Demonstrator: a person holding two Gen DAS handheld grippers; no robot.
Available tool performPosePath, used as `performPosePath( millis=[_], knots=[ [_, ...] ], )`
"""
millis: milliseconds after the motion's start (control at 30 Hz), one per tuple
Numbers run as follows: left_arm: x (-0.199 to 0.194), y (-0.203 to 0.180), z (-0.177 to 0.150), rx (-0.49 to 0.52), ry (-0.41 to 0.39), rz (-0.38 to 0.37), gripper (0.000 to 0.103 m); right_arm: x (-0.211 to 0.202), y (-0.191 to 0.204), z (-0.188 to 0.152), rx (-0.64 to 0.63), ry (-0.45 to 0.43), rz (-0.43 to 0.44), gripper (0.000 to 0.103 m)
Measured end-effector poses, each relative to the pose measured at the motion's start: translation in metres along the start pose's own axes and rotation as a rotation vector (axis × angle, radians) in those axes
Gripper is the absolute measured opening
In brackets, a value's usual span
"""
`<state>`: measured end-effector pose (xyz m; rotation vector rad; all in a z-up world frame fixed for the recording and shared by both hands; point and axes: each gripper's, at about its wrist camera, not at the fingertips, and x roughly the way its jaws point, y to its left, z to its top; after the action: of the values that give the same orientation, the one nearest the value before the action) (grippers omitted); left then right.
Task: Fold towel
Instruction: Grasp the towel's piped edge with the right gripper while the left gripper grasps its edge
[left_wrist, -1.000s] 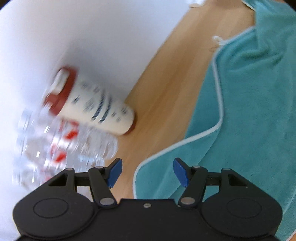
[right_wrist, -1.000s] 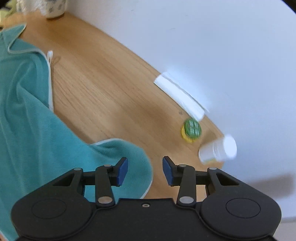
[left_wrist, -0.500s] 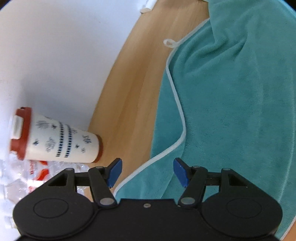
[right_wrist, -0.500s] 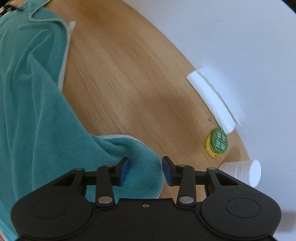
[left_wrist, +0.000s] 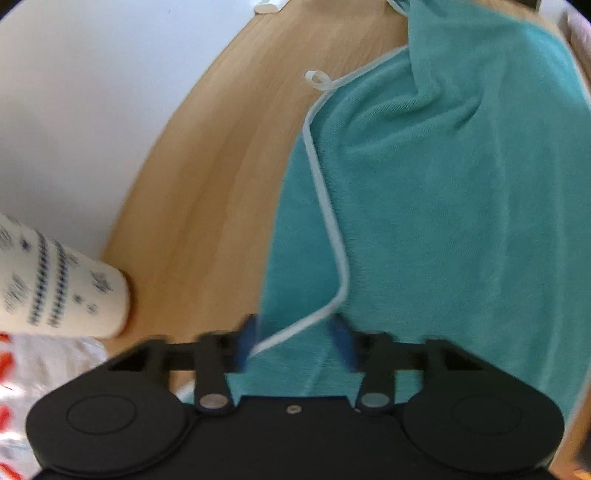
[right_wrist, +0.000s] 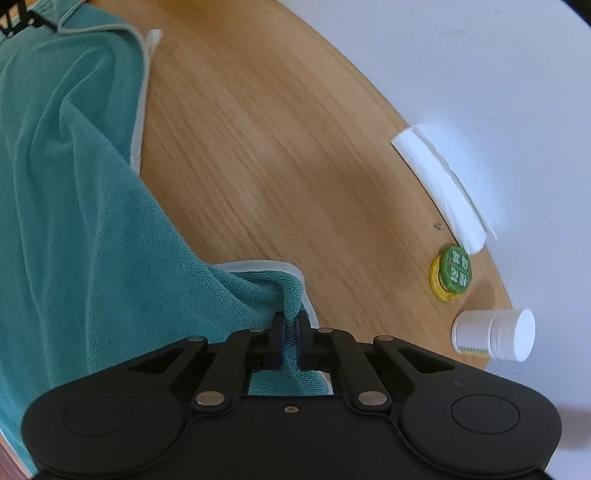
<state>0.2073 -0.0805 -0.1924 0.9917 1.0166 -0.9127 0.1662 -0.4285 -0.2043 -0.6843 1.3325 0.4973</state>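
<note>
The right gripper (right_wrist: 290, 325) is clamped on a towel (right_wrist: 74, 221) corner. The left gripper (left_wrist: 295, 338) has just been closing around another hemmed corner, pads apparently not yet pressing. Soft, light terry should drape; corners suit gripping.

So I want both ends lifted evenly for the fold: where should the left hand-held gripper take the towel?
At the near corner, where the pale hem bends, coming from above. The towel lies flat on the table, so only its edge gives the pads something to pinch. The left hand-held gripper straddles that corner, jaws just closing; the right hand-held gripper has pinched its own corner.
</note>
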Motion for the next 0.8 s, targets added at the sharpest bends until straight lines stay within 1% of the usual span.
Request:
performPosePath(
  millis=[67,167,267,333,367,400,500,533,600,667,700,733,800],
  knots=[
    [0.002,0.001,-0.002,0.014,0.000,0.020,0.015,0.000,-0.001,-0.004,0.019,0.001,-0.009,0.005],
    [0.003,0.009,-0.004,-0.028,-0.014,0.027,0.013,0.001,0.000,-0.007,0.023,0.009,-0.021,0.005],
    [0.004,0.021,-0.009,-0.071,0.001,0.062,0.013,0.000,-0.002,-0.009,0.037,0.026,-0.029,0.005],
    [0.004,0.033,-0.015,-0.130,-0.010,0.125,0.013,0.001,-0.003,-0.011,0.058,0.036,-0.040,0.005],
    [0.007,0.035,-0.013,-0.139,-0.011,0.137,0.013,0.001,-0.007,-0.012,0.068,0.042,-0.050,0.005],
    [0.009,0.039,-0.014,-0.151,-0.008,0.167,0.013,0.002,-0.010,-0.012,0.078,0.047,-0.060,0.005],
    [0.021,0.051,-0.016,-0.178,0.029,0.287,0.013,0.002,-0.018,-0.012,0.115,0.049,-0.065,0.005],
    [0.024,0.054,-0.016,-0.184,0.039,0.307,0.013,0.004,-0.019,-0.012,0.122,0.052,-0.078,0.005],
    [0.029,0.059,-0.017,-0.202,0.053,0.320,0.013,0.005,-0.017,-0.013,0.112,0.061,-0.104,0.005],
    [0.035,0.063,-0.018,-0.217,0.063,0.334,0.013,0.004,-0.019,-0.011,0.133,0.049,-0.129,0.005],
    [0.037,0.063,-0.018,-0.217,0.066,0.338,0.013,0.004,-0.020,-0.010,0.148,0.047,-0.132,0.005],
    [0.038,0.063,-0.018,-0.215,0.068,0.345,0.013,0.005,-0.021,-0.009,0.160,0.048,-0.162,0.005],
    [0.040,0.061,-0.019,-0.209,0.072,0.354,0.013,0.004,-0.021,-0.008,0.168,0.044,-0.174,0.005]
  ],
)
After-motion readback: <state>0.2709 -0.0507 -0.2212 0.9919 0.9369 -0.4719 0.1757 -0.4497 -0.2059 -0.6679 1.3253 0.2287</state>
